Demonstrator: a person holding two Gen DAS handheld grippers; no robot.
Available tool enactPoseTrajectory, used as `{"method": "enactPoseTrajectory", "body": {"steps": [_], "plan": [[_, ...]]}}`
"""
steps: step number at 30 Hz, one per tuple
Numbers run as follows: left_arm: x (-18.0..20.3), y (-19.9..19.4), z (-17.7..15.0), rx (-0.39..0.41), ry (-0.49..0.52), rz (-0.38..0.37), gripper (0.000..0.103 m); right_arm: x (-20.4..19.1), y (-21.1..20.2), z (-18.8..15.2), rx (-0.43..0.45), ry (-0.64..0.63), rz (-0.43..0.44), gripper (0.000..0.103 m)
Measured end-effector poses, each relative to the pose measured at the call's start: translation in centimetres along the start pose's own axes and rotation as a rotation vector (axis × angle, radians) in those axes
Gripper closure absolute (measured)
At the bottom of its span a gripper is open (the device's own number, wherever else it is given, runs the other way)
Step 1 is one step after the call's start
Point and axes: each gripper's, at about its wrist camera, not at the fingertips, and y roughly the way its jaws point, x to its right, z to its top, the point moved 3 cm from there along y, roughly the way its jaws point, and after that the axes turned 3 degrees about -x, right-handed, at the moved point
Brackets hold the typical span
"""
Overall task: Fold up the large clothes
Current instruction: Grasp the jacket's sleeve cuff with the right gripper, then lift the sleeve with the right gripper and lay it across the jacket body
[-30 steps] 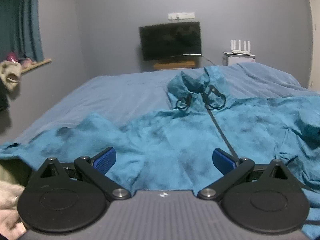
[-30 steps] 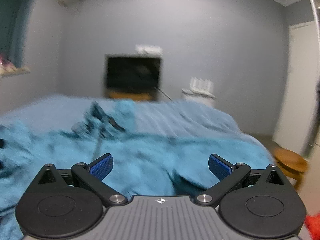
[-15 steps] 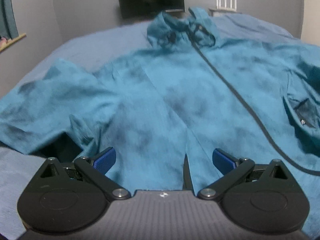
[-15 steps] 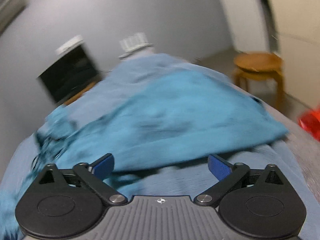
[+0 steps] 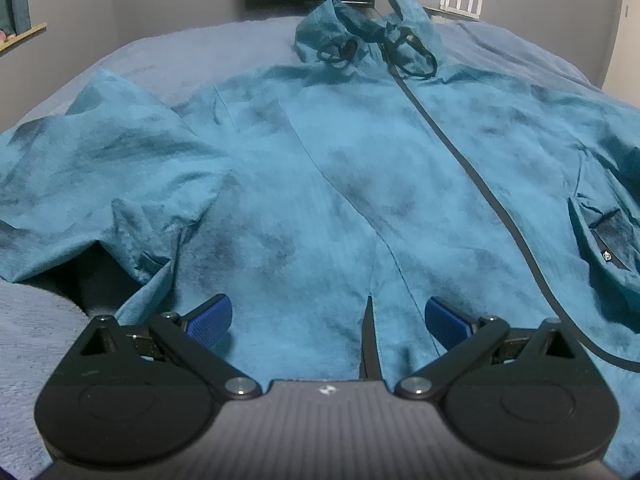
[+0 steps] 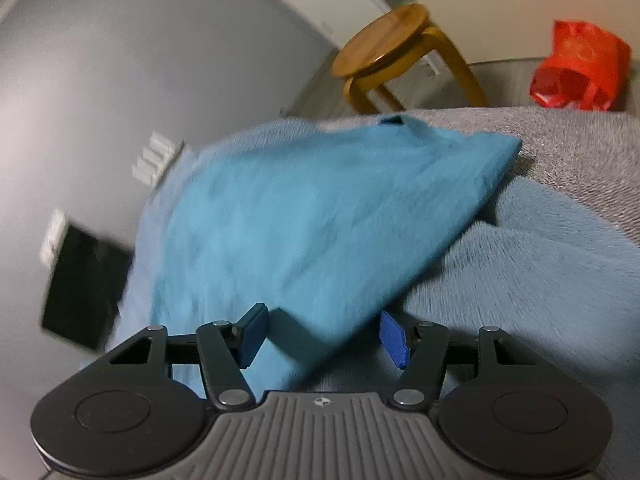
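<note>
Both of my claws have come down toward the bed (image 5: 168,60) since a second ago: my left claw (image 5: 328,318) now looks steeply over the jacket's front instead of across the room, and my right claw (image 6: 320,338) has rolled so that the room tilts in its view. Its jaws have just been closing and stand about half apart, with the edge of a jacket sleeve (image 6: 320,220) lying between them; I cannot tell whether the pads press it yet. My left claw is wide open above the hem, gripping nothing.

My jacket (image 5: 320,184) is teal with dark blotches, spread front-up on the blue bed, its dark zipper (image 5: 472,172) closed up to the crumpled hood (image 5: 360,24) and black drawstrings (image 5: 336,50). One sleeve (image 5: 100,168) lies rumpled out to the left. A chest pocket (image 5: 604,240) gapes at the right; what it holds is too dark to see.

Beyond the bed stand a wooden stool (image 6: 396,48) and a red bag (image 6: 576,68).
</note>
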Motion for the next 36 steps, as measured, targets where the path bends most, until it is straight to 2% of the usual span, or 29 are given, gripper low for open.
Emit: {"method": "enactPoseTrajectory", "body": {"steps": [2, 4, 6, 7, 9, 13, 17, 20, 24, 26, 31, 36], "plan": [[-0.1, 0.4, 0.1, -0.017, -0.007, -0.001, 0.000, 0.9, 0.8, 1.1, 0.037, 0.050, 0.025, 0.050], [-0.2, 0.7, 0.1, -0.025, -0.015, -0.004, 0.000, 1.6, 1.0, 2.2, 0.097, 0.095, 0.044, 0.069], [-0.2, 0.8, 0.1, -0.023, -0.015, -0.006, 0.000, 1.8, 0.5, 3.3, 0.163, 0.123, 0.060, 0.079], [-0.3, 0.9, 0.2, -0.022, -0.014, -0.008, 0.000, 1.4, 0.2, 3.8, 0.193, 0.121, 0.062, 0.087], [-0.2, 1.0, 0.2, -0.022, -0.011, -0.009, 0.000, -0.4, -0.5, 5.2, 0.245, 0.073, 0.070, 0.094], [-0.2, 0.9, 0.2, -0.018, -0.017, -0.011, 0.000, -7.6, -2.6, 6.4, 0.323, -0.128, 0.120, 0.097], [-0.1, 0.9, 0.2, -0.011, -0.024, -0.020, 0.000, -17.0, -4.8, 4.5, 0.377, -0.387, 0.215, 0.097], [-0.3, 0.9, 0.1, -0.010, -0.036, -0.037, 0.000, -24.1, -5.8, 0.6, 0.391, -0.594, 0.311, 0.097], [-0.8, 1.0, 0.1, -0.007, -0.057, -0.057, 0.000, -32.3, -6.4, -7.7, 0.357, -0.861, 0.455, 0.097], [-1.0, 1.2, 0.1, -0.006, -0.069, -0.070, 0.000, -35.0, -6.0, -12.3, 0.317, -0.966, 0.523, 0.096], [-1.7, 1.6, 0.1, -0.004, -0.110, -0.098, 0.000, -38.3, -3.7, -24.3, 0.129, -1.107, 0.638, 0.097], [-2.1, 1.7, 0.1, 0.003, -0.137, -0.121, 0.000, -37.5, -0.5, -36.1, -0.048, -1.256, 0.638, 0.097]]}}
